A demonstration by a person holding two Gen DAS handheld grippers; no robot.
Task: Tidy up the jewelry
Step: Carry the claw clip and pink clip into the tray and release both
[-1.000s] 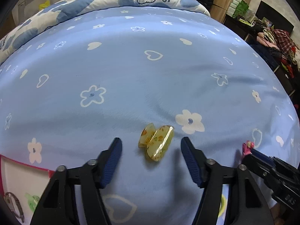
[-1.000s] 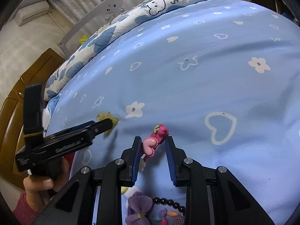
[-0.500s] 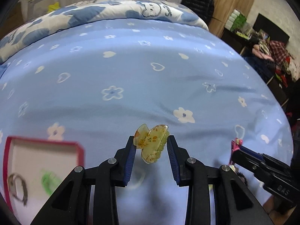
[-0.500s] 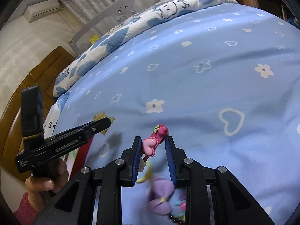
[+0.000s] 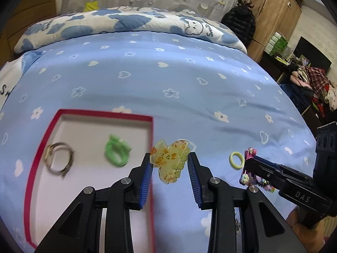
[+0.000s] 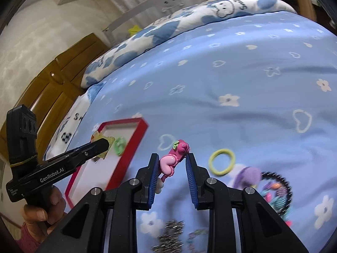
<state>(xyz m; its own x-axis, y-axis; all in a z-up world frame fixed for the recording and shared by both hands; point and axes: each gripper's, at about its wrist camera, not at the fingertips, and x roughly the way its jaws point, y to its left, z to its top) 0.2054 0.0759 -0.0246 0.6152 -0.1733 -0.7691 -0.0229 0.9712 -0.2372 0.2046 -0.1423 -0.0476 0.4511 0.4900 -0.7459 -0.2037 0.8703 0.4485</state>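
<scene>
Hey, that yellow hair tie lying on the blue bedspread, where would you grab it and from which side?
Take the yellow hair tie by one strand of its loop, coming down from above with one jaw inside the ring and one outside. It lies flat and thin on the bedspread, so a sideways approach finds no edge. The strand away from the purple bow looks best, clear of that pile.

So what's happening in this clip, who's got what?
A person is sorting hair accessories on a blue flowered bedsheet, using handheld tongs in each hand. The left tongs grip a translucent yellow floral claw clip beside the red-rimmed white tray, which already holds a green hair tie and a metal bangle. The right tongs grip a pink heart-shaped clip. A yellow hair ring lies on the sheet.
</scene>
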